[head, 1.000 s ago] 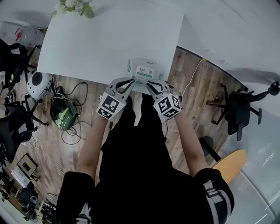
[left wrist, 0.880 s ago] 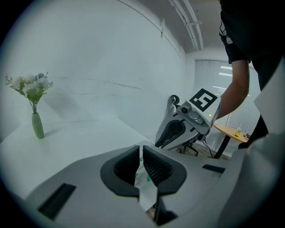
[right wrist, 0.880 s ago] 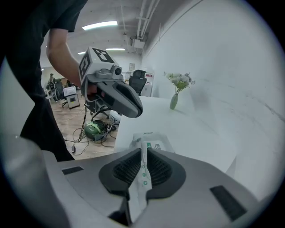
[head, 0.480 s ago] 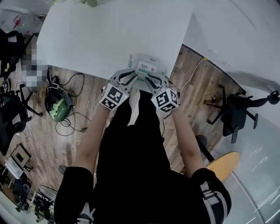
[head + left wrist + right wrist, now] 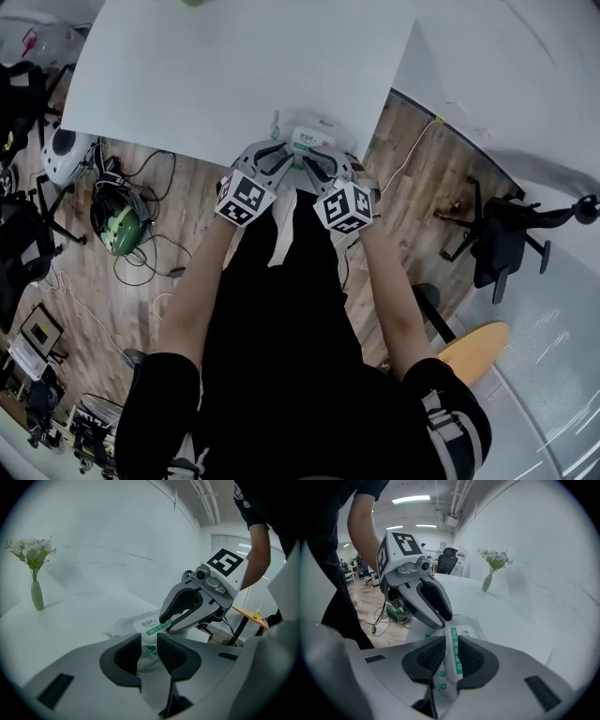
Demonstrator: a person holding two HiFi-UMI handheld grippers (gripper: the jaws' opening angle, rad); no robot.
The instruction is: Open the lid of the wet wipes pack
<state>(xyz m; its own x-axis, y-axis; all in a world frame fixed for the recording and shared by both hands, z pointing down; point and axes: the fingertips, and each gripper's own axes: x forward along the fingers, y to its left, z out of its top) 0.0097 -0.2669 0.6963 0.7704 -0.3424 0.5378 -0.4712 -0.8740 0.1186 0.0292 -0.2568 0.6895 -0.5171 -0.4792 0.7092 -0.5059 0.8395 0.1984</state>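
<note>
The wet wipes pack (image 5: pixel 311 141) lies at the near edge of the white table (image 5: pixel 234 75); it is white with green print and a stiff lid. My left gripper (image 5: pixel 283 157) sits at its left end. In the left gripper view its jaws (image 5: pixel 149 644) pinch the pack's soft wrapper (image 5: pixel 150 626). My right gripper (image 5: pixel 309 166) is at the pack's near right. Its jaws (image 5: pixel 451 656) are opening, with the edge of the lid (image 5: pixel 453 641) standing between the pads. Each gripper shows in the other's view: the right gripper (image 5: pixel 166 624) and the left gripper (image 5: pixel 443 617) are close together over the pack.
A vase of white flowers (image 5: pixel 36 595) stands far back on the table. On the wooden floor lie a green helmet (image 5: pixel 117 225) and cables to the left. An office chair (image 5: pixel 502 248) and a round wooden stool (image 5: pixel 473 352) stand to the right.
Both grippers have sunk and moved forward onto the pack at the table's edge. Their fingertips, which hovered just short of it, now sit on it.
</note>
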